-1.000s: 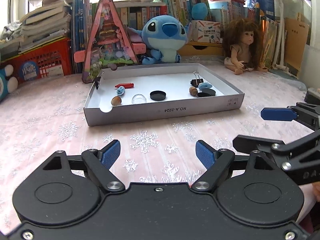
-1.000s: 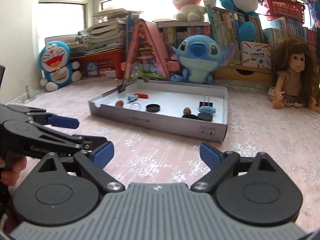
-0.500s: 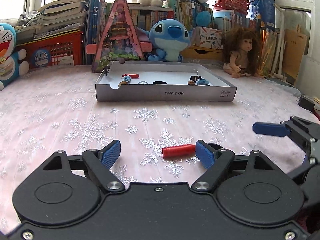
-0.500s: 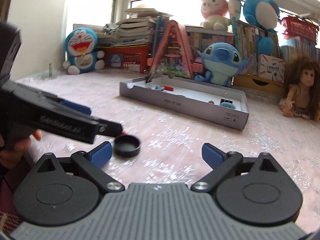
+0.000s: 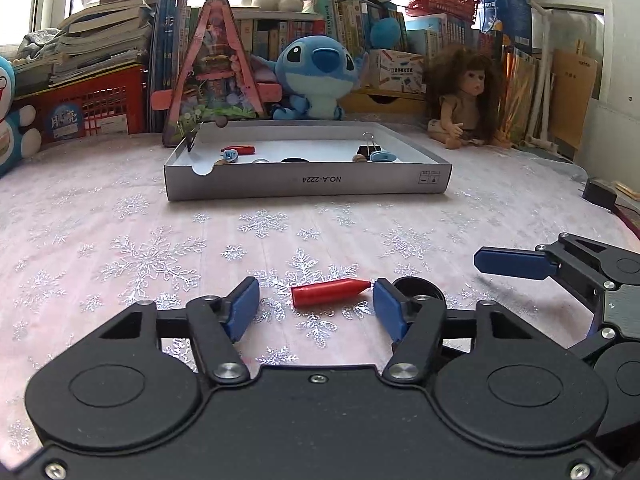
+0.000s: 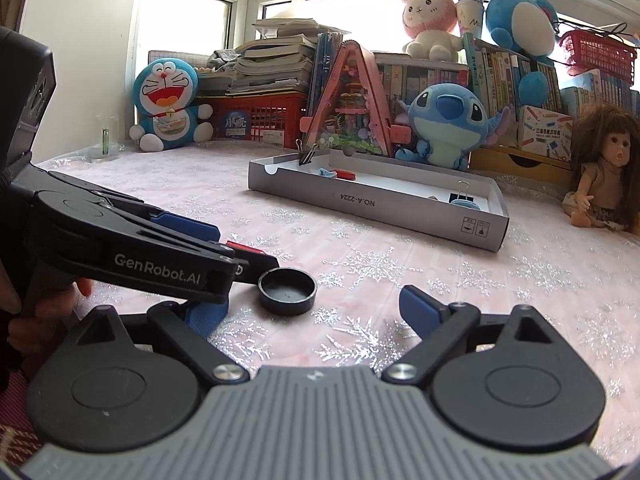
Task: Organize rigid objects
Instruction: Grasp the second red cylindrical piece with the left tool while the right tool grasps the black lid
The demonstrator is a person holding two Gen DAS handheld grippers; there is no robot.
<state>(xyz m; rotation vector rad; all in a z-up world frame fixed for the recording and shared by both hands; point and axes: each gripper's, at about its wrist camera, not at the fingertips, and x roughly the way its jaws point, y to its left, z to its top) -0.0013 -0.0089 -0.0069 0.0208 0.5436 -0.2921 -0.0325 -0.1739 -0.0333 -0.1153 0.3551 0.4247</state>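
- The left gripper (image 5: 314,306) sits low over the bench (image 5: 120,240), its fingers (image 5: 244,308) spread wide and holding nothing. The red bullet-shaped piece (image 5: 330,291) lies flat on the snowflake cloth between them, lengthwise across the gap, its pointed end close to the right-hand pad, though I cannot tell whether they touch. To me this reads as lining up for a pinch along the piece's length.
- The right gripper (image 6: 308,308) is just beside it, also wide open and empty. The black round cap (image 6: 287,290) rests open side up on the cloth ahead of its fingers (image 6: 416,306), nearer the left-hand pad, which is partly hidden under the left gripper's body.
- The two tools crowd each other here, the left one crossing in front of the right camera; I'd judge a collision the main risk if both close at once.
- Farther off stands the shallow white cardboard tray (image 5: 308,182), well apart from both loose pieces. It already holds small things: another red piece (image 5: 239,148), a black binder clip (image 5: 366,148), a blue clip (image 5: 383,156), a dark disc (image 5: 294,159). So it looks like the collecting place, and these two seem to be the stragglers.
- Behind that, plush toys, a doll (image 5: 466,104) and shelves of books line the window wall.
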